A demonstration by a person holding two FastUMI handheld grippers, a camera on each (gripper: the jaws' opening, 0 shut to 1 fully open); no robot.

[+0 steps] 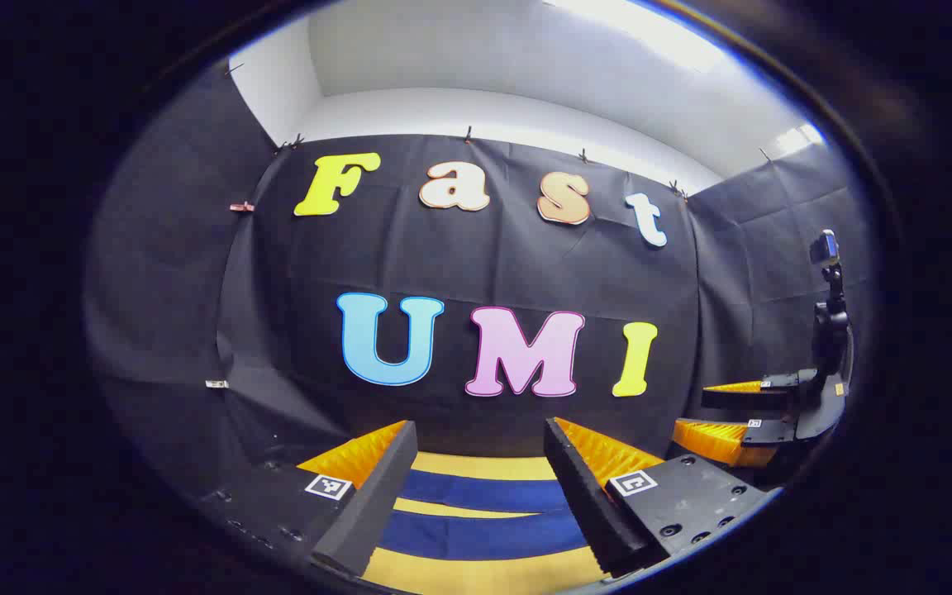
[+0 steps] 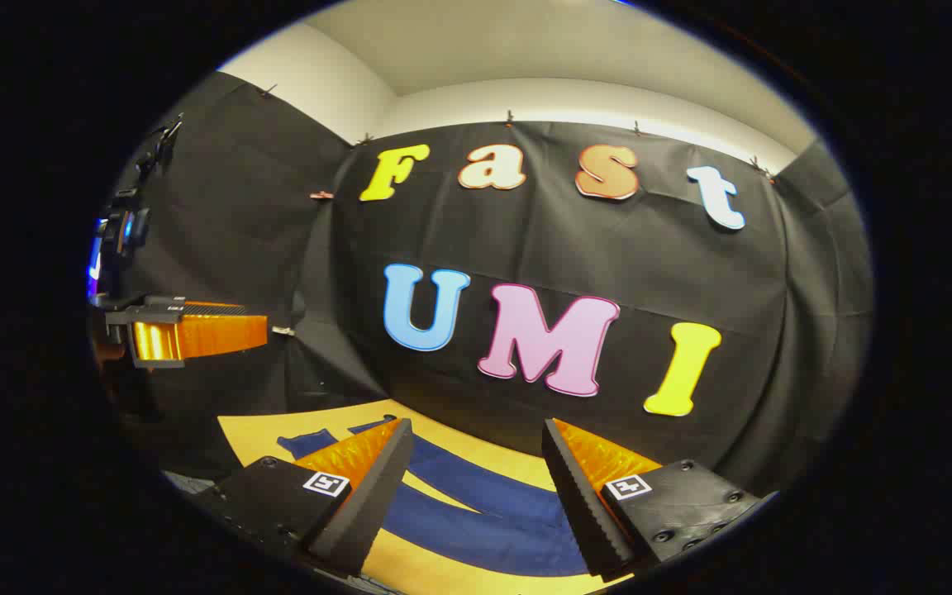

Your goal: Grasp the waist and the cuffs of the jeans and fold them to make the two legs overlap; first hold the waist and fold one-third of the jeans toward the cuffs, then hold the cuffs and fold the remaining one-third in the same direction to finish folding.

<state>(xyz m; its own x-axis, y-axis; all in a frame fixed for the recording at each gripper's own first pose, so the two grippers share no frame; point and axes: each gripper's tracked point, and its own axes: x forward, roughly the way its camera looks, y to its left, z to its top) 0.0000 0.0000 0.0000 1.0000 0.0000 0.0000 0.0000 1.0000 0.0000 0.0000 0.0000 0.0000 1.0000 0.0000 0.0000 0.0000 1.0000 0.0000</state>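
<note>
Dark blue jeans (image 1: 484, 521) lie flat on a yellow table (image 1: 476, 467), their two legs showing as separate blue bands between my fingers. My left gripper (image 1: 480, 487) hovers above them, open, with nothing between its fingers. In the right gripper view the jeans (image 2: 484, 504) run as two curved legs across the table (image 2: 253, 434), and my right gripper (image 2: 476, 492) is open above them. The right gripper (image 1: 744, 413) also appears at the right edge of the left gripper view, open. The left gripper (image 2: 195, 335) appears at the left of the right gripper view.
The black cloth wall (image 1: 484, 264) stands close behind the table. A white ceiling (image 1: 525, 66) is above it.
</note>
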